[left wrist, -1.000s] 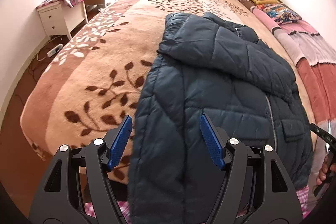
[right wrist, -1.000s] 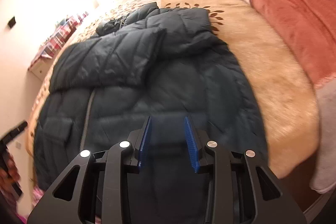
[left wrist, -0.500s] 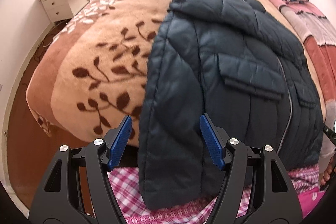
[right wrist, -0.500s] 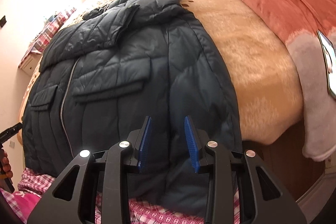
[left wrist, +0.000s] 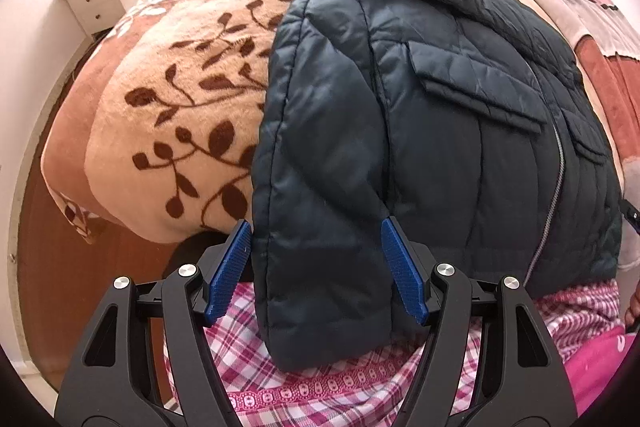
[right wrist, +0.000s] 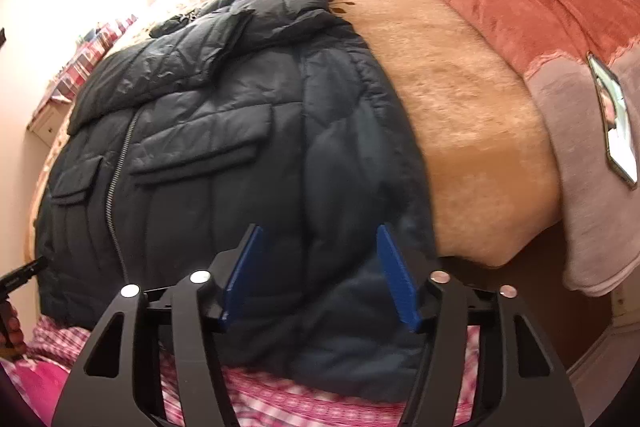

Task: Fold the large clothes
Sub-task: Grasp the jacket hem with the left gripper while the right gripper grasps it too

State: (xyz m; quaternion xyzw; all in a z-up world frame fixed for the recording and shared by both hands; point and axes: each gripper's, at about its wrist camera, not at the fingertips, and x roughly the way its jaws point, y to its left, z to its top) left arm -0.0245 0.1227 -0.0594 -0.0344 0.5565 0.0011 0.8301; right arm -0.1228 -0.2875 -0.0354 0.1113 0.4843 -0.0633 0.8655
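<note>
While spread on bed [left wrist: 168, 115]: jacket [left wrist: 400, 131], both grippers' fingers [left wrist: 236, 267] apart.

A dark navy quilted jacket [left wrist: 420, 131] is lying on a peach blanket [left wrist: 168, 95] that is showing brown leaf sprigs beside the jacket, while pink-and-white checked cloth [left wrist: 320, 383] is showing below its hem and blue-padded black grippers are framing it.
</note>
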